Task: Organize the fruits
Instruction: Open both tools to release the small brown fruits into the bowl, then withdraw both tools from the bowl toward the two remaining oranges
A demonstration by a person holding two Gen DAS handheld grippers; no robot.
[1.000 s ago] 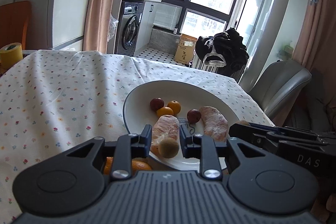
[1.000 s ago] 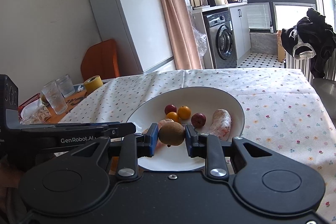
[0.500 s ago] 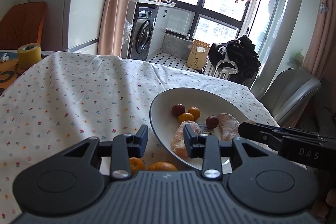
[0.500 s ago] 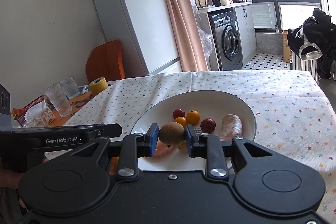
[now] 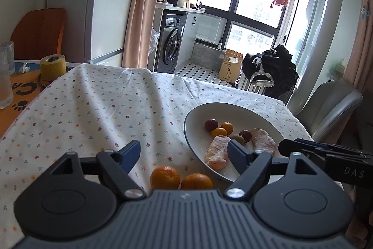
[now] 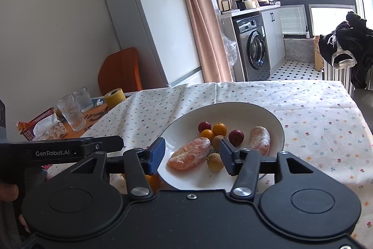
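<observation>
Clearly, on my left wrist feed, the left gripper stood with its blue-padded fingers spread wide and nothing between them. Two mandarins lay side by side on the flowered tablecloth, just beyond the gripper body and between the fingers as I saw it, though neither finger touched them. To their right sat the white bowl, its near rim partly behind my right-hand finger. Inside it I could make out a dark red plum, two small oranges, a second red fruit, a kiwi and two peeled pomelo segments. The other tool's black body crossed the right edge of that feed. A yellow tape roll stood at the far left edge of the table, near a glass.

On the right wrist feed, the right gripper was likewise spread apart and empty, hovering over the near side of the bowl. Between its fingers, lower down in the bowl, lay one pomelo segment and a small pale round fruit just beside the right-hand finger; I could not tell whether it touched the pad. The kiwi rested among the small fruits behind it. The left tool's arm reached in from the left edge, and a sliver of mandarin showed below the left-hand finger.
</observation>
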